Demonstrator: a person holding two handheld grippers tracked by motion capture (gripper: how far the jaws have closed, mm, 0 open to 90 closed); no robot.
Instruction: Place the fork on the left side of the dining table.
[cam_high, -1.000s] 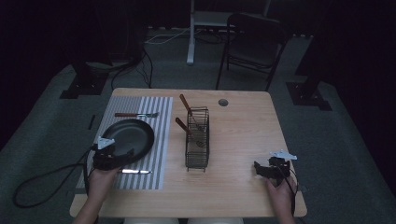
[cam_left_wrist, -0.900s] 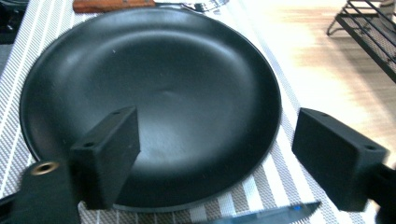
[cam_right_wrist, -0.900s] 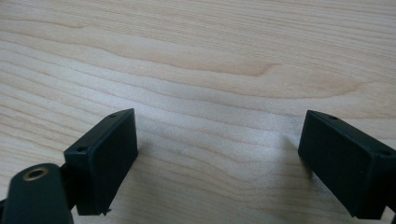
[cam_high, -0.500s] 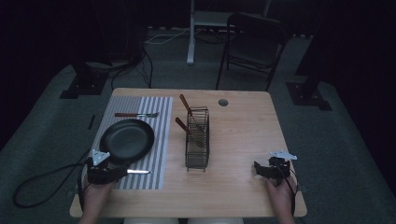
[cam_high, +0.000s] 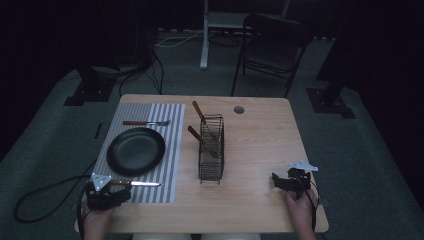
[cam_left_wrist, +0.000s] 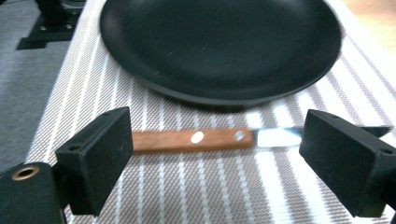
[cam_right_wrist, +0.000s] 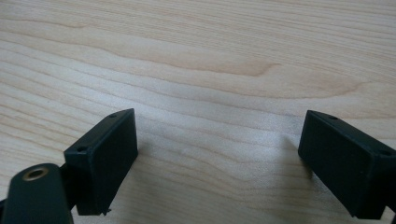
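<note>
Near table edge | left tongs (cam_left_wrist: 219, 154) released, just opened, astride knife (cam_left_wrist: 194, 140), no contact | right tongs (cam_right_wrist: 219, 158) released | risk: low flat knife handle slips when clenched

One black plate (cam_high: 135, 150) sits on one striped placemat (cam_high: 171, 150). One wood-handled knife (cam_high: 135, 183) lies at the plate's 6 o'clock, one wood-handled fork (cam_high: 146, 122) at its 12 o'clock. One wire caddy (cam_high: 211, 148) stands at the plate's 3 o'clock, holding two wood-handled utensils (cam_high: 199, 112). Behind the worktop (cam_high: 260, 150) stands one chair (cam_high: 272, 42).
</note>
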